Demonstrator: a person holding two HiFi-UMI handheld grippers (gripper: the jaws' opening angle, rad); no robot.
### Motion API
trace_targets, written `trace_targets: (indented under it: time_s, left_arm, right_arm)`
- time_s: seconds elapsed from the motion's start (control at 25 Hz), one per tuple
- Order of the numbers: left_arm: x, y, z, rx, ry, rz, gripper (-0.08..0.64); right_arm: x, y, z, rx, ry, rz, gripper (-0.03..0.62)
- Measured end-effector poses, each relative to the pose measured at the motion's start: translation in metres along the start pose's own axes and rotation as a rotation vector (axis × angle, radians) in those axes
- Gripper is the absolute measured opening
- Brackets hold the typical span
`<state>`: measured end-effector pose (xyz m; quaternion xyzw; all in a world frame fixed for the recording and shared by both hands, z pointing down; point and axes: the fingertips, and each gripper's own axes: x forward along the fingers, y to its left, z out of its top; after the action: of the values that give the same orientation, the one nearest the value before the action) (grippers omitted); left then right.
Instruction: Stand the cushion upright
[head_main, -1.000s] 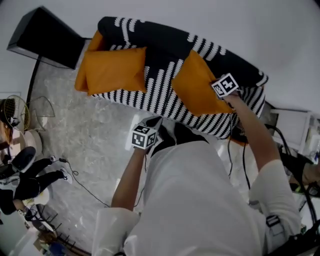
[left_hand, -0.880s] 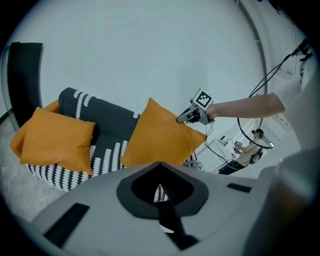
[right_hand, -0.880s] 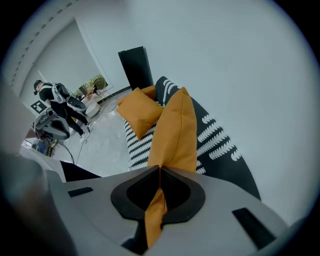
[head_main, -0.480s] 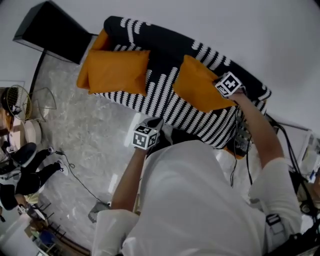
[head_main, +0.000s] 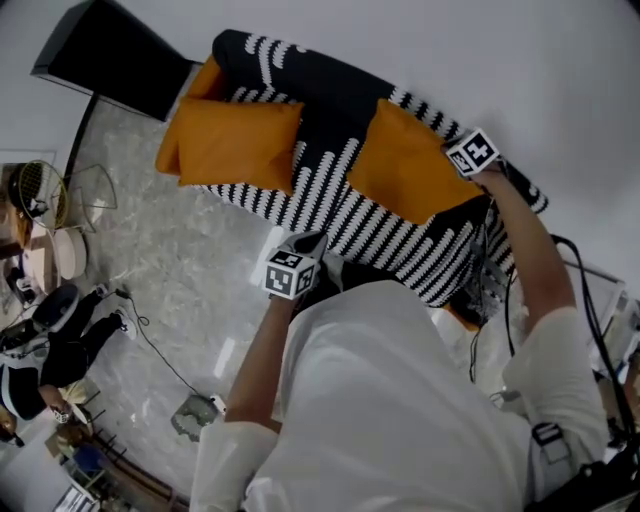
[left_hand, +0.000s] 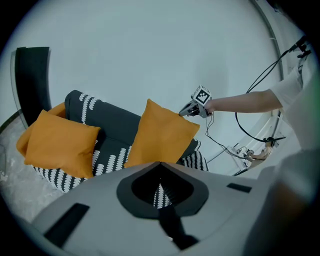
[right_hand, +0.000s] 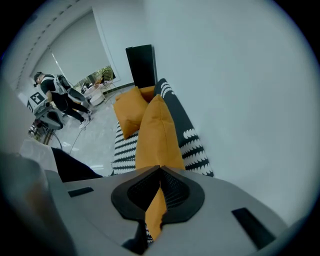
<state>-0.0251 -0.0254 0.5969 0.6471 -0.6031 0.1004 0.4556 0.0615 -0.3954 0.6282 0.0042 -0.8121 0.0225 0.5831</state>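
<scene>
Cushion upright-ish at right end of the striped sofa, pinched by right gripper.
Orange, on its lower edge, leaning on the backrest; right gripper's jaws are clamped tight on a fold of its fabric at the top corner. Left gripper has jaws together with nothing in them, off the sofa's front edge over the floor. Second orange cushion at sofa's left end.

Plain white wall behind. Floor: pale grey marble pattern, glossy, with a thin cable trailing across it. Black-and-white striped sofa stands against the wall, with a tall black panel at its left end. Bright glazing far off.
</scene>
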Motion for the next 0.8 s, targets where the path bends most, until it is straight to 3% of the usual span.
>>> trace_targets:
  time_s: [0.2, 0.4, 0.64, 0.8]
  left_arm:
    - [0.016, -0.003, -0.006, -0.029, 0.011, 0.005, 0.002]
    - [0.03, -0.011, -0.005, -0.036, 0.03, 0.001, 0.002]
    - [0.032, -0.009, 0.006, -0.029, 0.013, 0.013, 0.002]
    - [0.025, -0.005, 0.013, -0.028, -0.007, 0.025, 0.002]
  right_arm:
    - [-0.01, -0.041, 0.026, 0.172, -0.114, 0.0, 0.032]
    - [0.014, -0.038, 0.01, 0.113, -0.055, -0.01, 0.034]
    - [0.025, -0.025, -0.002, 0.113, -0.065, 0.005, 0.035]
    - [0.018, -0.014, 0.001, 0.161, -0.122, 0.016, 0.035]
